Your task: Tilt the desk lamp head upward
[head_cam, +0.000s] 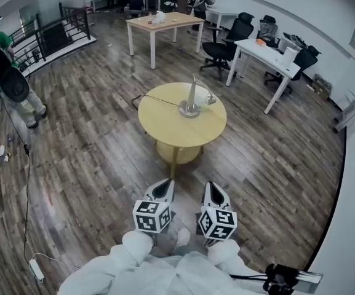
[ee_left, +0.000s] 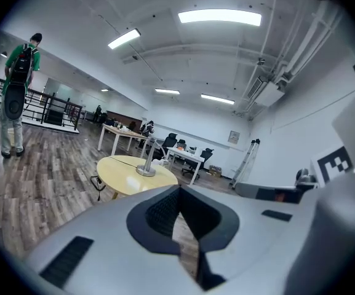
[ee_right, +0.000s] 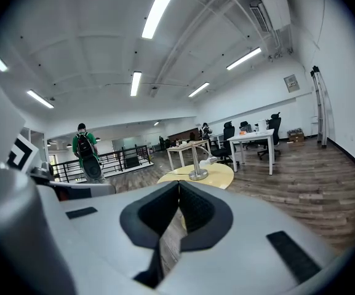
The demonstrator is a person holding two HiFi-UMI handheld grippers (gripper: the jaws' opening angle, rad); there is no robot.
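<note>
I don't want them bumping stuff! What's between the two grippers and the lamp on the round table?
Between the left gripper, the right gripper and the desk lamp: just bare wooden floor, then yellow tabletop, in the head view.

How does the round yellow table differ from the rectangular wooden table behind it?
The round yellow table stands on one central post; the rectangular light-wood table stands on white corner legs. The round table bears a silver desk lamp; the rectangular table bears small whitish items. Both stand on the wood-plank floor.
</note>
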